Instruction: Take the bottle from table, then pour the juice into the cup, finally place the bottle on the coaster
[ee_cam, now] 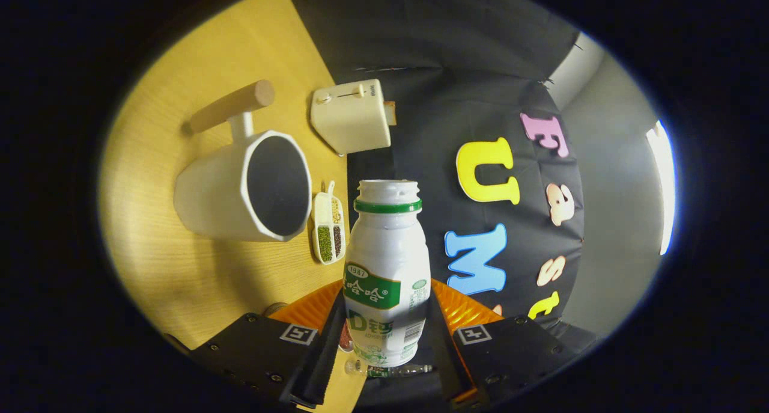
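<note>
My gripper is shut on a white juice bottle with a green label and a green neck ring. Both fingers press on its lower body. The bottle's mouth is uncapped and points away from me. The gripper is rolled sideways, so the wooden table runs up along one side. A white cup with a dark inside and a wooden handle stands on it, beyond the fingers, and its rim is close beside the bottle's neck. An orange ribbed surface shows behind the bottle's base; I cannot tell if it is the coaster.
A cream toaster stands on the table past the cup, by the booth's black cloth wall. A small divided dish with green and dark beans lies between the cup and the bottle's neck.
</note>
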Tool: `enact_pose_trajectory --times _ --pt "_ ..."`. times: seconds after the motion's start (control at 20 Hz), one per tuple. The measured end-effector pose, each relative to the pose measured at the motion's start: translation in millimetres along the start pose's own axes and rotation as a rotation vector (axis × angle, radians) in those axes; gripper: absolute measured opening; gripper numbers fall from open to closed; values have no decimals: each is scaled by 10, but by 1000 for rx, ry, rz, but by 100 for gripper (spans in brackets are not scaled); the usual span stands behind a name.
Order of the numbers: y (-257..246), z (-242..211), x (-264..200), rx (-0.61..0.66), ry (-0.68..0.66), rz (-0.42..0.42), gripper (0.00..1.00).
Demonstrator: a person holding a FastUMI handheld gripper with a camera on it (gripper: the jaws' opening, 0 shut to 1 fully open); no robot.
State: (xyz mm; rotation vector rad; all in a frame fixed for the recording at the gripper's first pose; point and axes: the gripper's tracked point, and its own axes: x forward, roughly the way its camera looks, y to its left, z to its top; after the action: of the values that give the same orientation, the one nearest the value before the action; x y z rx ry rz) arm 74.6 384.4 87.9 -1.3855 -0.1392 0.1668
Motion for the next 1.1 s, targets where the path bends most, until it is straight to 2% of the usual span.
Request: enact_pose_trajectory --times 0.4,0.6,0.75,1.1 --pt "-279 -231 -110 481 19 -64 70" --pt "-334 -383 -113 743 28 -28 69" --pt "-335 -518 -113 853 44 -16 69" --pt "-330 -683 -150 1010 57 5 69"
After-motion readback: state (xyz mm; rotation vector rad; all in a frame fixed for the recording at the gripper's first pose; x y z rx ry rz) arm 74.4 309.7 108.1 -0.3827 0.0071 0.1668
